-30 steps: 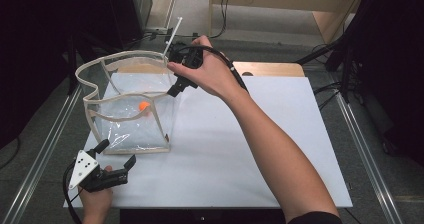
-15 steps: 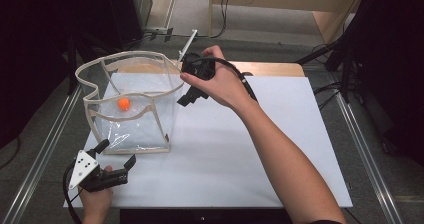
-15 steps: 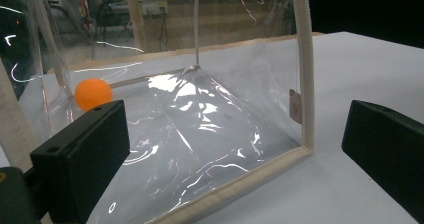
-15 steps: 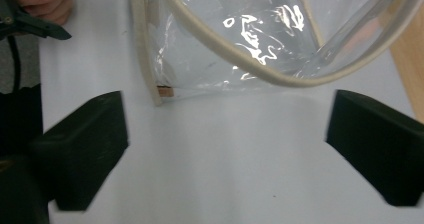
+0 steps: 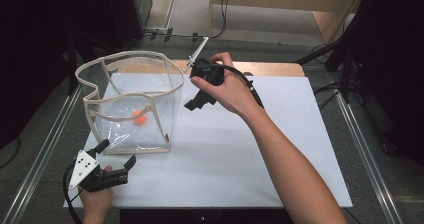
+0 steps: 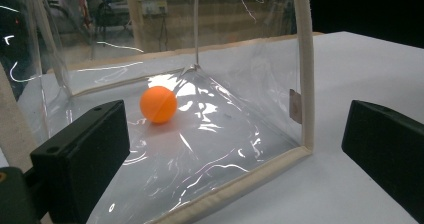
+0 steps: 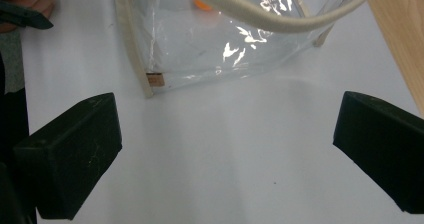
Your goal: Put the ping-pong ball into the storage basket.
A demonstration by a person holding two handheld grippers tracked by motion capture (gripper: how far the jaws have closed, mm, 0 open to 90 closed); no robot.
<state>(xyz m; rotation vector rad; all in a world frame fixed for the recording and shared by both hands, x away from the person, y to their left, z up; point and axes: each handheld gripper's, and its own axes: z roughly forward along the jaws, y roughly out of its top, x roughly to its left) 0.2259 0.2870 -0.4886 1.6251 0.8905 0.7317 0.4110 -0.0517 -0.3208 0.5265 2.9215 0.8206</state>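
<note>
Beside the bag (image 5: 131, 104), right claw (image 5: 196, 102) wide, empty.

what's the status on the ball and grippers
Both hand-held grippers open, left, right, nothing held. Orange ball lies inside clear bag. Nothing in the way.

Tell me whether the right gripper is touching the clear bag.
Apart. In the right gripper view, the right gripper has open fingers with bare white table between them and the clear bag.

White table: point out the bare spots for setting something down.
The white table is bare right of the clear bag, out to the right edge. It is crowded at the near-left corner, where the left hand-held gripper sits beside the bag.
</note>
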